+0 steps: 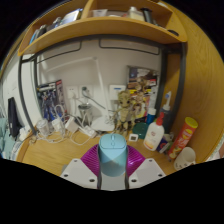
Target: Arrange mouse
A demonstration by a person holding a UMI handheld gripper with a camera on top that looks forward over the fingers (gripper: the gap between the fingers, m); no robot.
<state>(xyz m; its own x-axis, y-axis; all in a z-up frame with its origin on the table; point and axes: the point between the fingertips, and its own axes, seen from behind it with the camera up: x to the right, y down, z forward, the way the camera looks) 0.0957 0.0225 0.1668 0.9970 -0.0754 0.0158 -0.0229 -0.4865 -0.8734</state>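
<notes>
A light blue computer mouse (113,152) stands upright between my gripper's fingers, its rounded end pointing away from me. Both magenta pads (95,160) press against its sides. My gripper (113,160) is shut on the mouse and holds it above the wooden desk (60,152). The lower part of the mouse is hidden between the fingers.
At the back of the desk stand a white glue bottle with a red cap (155,131), a red canister (186,135), wooden figures (125,106), cables and a power strip (80,128). A shelf (100,30) runs overhead. The white wall lies behind.
</notes>
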